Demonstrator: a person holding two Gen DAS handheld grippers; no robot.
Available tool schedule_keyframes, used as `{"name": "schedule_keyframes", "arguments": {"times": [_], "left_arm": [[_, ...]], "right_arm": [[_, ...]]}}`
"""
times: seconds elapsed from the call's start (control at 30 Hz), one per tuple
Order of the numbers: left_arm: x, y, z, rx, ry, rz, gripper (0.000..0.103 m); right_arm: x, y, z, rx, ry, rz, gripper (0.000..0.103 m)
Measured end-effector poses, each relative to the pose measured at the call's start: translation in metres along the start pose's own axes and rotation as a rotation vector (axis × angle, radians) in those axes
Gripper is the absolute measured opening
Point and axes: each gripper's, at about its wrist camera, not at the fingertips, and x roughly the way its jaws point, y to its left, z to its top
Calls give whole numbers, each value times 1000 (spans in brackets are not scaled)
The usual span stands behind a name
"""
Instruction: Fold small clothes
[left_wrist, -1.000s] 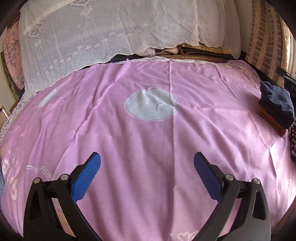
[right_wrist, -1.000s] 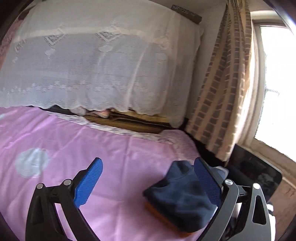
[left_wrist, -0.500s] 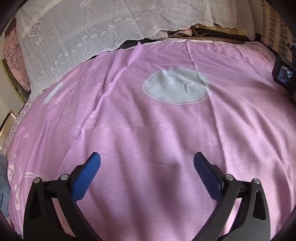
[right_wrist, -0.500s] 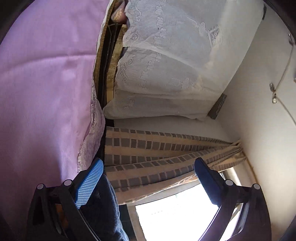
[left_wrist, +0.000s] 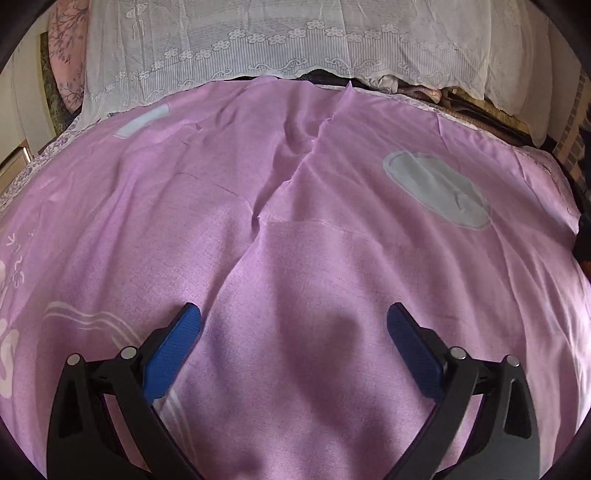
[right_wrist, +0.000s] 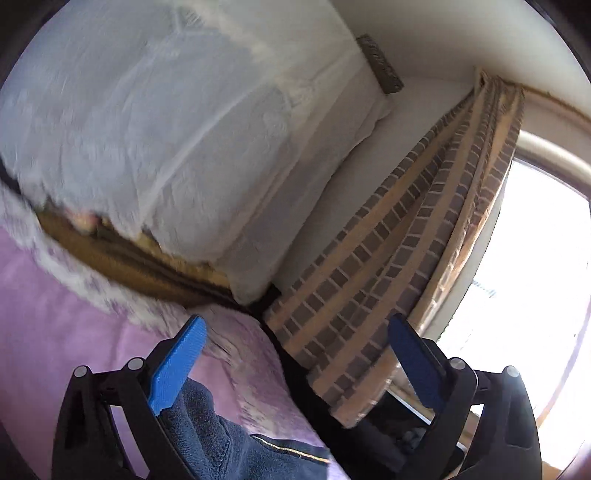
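In the left wrist view the left gripper is held spread and empty over the pink sheet, while in the right wrist view the right gripper, likewise spread, is tilted above the dark blue garment (partly hidden), which would best be pinched squarely at an edge.

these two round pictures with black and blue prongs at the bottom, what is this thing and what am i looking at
No robot here: a person holds a hand-held gripper in each hand, and each one carries a fisheye camera looking forward along its two blue-padded jaws, which is why the pictures curve.

The left gripper looks across a bed spread with a wrinkled pink sheet, which has a grey oval patch. A white lace cover lies over the bedding at the far end. Its jaws stand wide apart over bare sheet, holding nothing.

The right gripper is tilted and blurred, facing the bed's corner, a brick-patterned curtain and a bright window. A dark blue garment lies under its jaws, which are also wide apart and grip nothing.
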Motion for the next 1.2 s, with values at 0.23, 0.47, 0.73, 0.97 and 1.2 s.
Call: {"name": "schedule_keyframes", "arguments": {"times": [0.23,0.47,0.73,0.97,1.2], "left_arm": [[-7,14,1,-25,-15,52,98],[-23,59,-5,-133,14,3,98],[-2,45,-2,-54,102,133,99],[-54,21,-35,-162,-29,80,98],[-36,67,-5,-241,31,134,98]], "right_arm": [[-68,-13,107,686,-78,240,99],[-51,51,-12,635,194,379,99],[-121,72,-195,123,235,450,99],[-105,32,-241,132,506,450,99],[-67,63,-270,90,750,520,100]]}}
